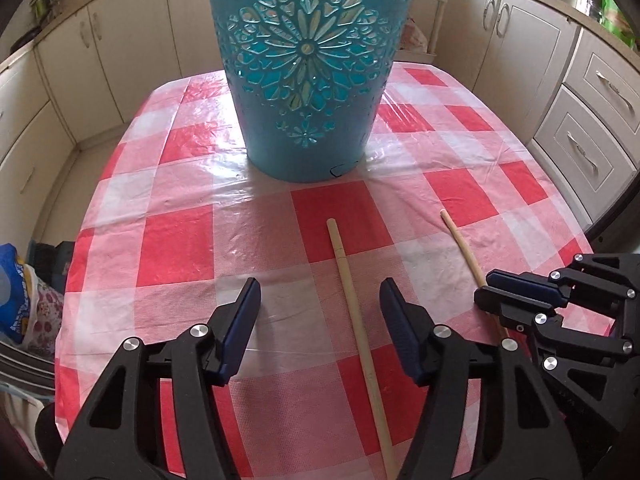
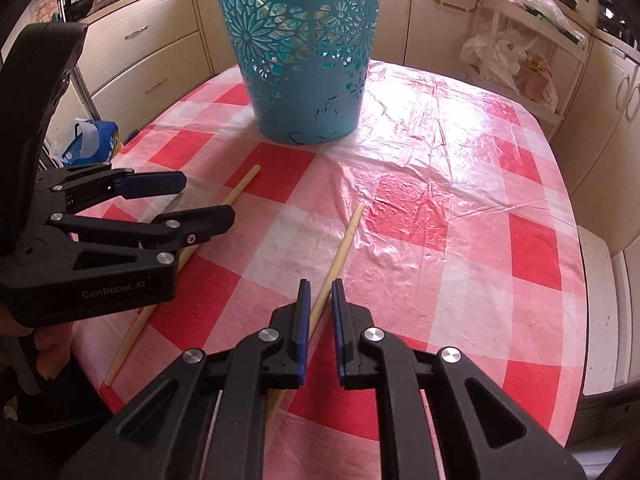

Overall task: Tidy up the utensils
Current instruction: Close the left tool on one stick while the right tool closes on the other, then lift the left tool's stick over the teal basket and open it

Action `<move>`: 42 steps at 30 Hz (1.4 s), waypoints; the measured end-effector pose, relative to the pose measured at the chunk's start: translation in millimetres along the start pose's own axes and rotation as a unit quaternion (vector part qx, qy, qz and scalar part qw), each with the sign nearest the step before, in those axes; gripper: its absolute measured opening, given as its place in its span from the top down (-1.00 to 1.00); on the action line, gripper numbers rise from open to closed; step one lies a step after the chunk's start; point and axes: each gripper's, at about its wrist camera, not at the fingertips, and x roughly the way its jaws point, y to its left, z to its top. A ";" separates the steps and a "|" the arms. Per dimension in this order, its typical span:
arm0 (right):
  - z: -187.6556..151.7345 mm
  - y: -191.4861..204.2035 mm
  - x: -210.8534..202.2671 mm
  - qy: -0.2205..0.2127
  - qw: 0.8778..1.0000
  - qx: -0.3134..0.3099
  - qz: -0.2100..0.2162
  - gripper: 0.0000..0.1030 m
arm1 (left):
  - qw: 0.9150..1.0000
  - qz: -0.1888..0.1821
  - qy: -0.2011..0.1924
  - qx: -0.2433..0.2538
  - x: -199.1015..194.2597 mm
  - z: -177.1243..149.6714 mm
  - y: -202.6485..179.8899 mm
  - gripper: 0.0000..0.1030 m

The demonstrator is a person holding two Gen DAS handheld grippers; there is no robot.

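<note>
Your left gripper hangs wide open over the near edge of the table, its blue-padded fingers straddling one wooden chopstick without touching it. That stick lies flat on the red-and-white checked tablecloth, running from the near edge toward the table's middle. Beside it on your right, your right gripper has its jaws drawn close on either side of a second chopstick; the right wrist view leaves a sliver of gap by each pad, so whether the pads actually pinch the stick cannot be told. This stick also lies along the cloth, its far tip pointing toward the middle of the table, well apart from the first stick's tip. In the right wrist view the first chopstick passes under the left gripper, its near end close to the table's near-left edge. Farther on, past both tips, a teal bucket with a cut-out flower pattern stands upright around the table's centre, nearer the far edge. Cream kitchen cabinets ring the room behind it.
</note>
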 end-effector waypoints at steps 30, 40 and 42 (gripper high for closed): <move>-2.1 -28.2 -9.8 -0.080 0.990 0.109 0.047 0.89 | 0.984 -0.092 -0.142 -0.051 -71.8 17.6 36.8 0.91; -0.7 -45.5 -3.5 -0.100 0.978 0.169 0.067 0.89 | 0.937 -0.094 -0.327 -0.079 -158.4 88.8 64.6 0.91; -1.3 -48.9 -2.2 -0.099 0.976 0.177 0.075 0.89 | 0.924 -0.090 -0.362 -0.081 -163.9 109.6 60.5 0.91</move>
